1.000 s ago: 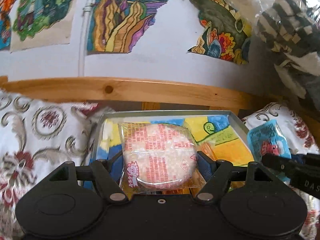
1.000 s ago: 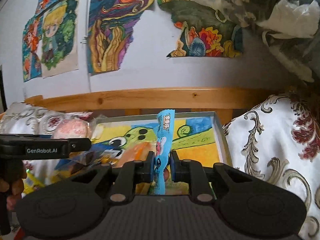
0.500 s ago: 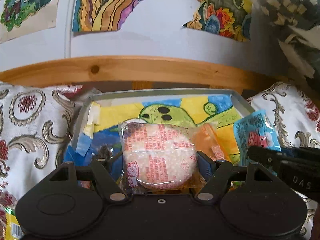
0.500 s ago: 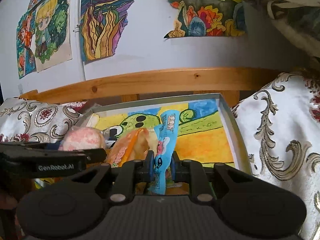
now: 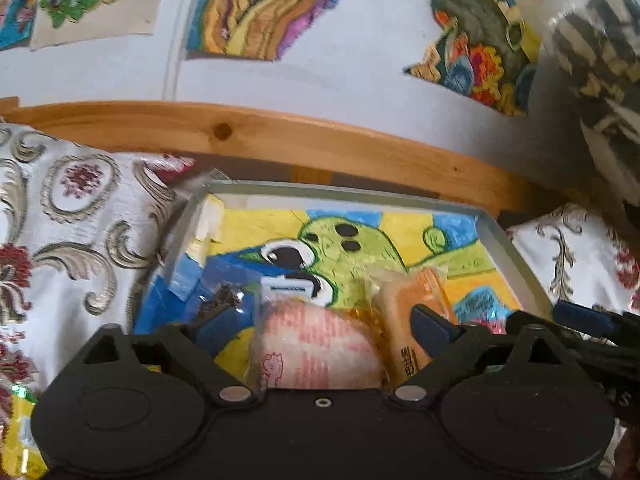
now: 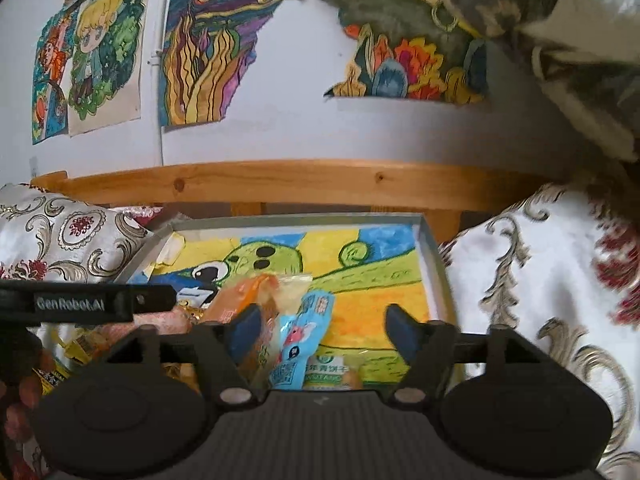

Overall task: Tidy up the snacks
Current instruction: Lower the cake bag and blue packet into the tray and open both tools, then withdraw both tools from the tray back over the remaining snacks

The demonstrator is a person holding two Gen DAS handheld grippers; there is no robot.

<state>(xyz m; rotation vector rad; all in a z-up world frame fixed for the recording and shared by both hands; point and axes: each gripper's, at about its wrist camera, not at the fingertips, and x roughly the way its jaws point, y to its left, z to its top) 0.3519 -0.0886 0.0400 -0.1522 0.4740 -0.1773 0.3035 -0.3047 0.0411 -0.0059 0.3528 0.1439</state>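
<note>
A: Left claw [image 5: 324,320] spread wide, holding nothing. Pink snack [image 5: 316,350] sits between its fingers, low centre of the left view, resting in the tray [image 5: 516,256] at the near edge. Looks like a release, by my read.

B: Right claw [image 6: 322,322]?

A: Also wide open, gripping nothing. Blue pack [image 6: 302,340] leans against its left finger, lower centre of the right view, inside the tray. Orange pack [image 6: 244,300] just left of it, touching it. A green-labelled pack [image 6: 328,372] shows under the blue one, partly hidden.

B: How to finish the step well?

A: Draw both claws straight back and up, fingers kept spread, so nothing drags out with them. The blue pack is tilted on the finger; I expect it to flop when the support goes. Fine if it falls inward.

B: Anything in the way?

A: The two claws are close. The left one's body crosses the left edge of the right view. Back them out one at a time, I would say. Tray wall on the right side is low; packs are crowded in the near left part, far half bare down to the painted lining.

B: Surroundings?

A: Tray lies on a patterned cloth [image 6: 540,280], not a desk as far as I can tell. Wooden rail [image 6: 320,184] behind, drawings [image 6: 208,48] on the wall. More wrappers [image 6: 76,346] outside the tray at lower left of the right view, probably yet to sort.
</note>
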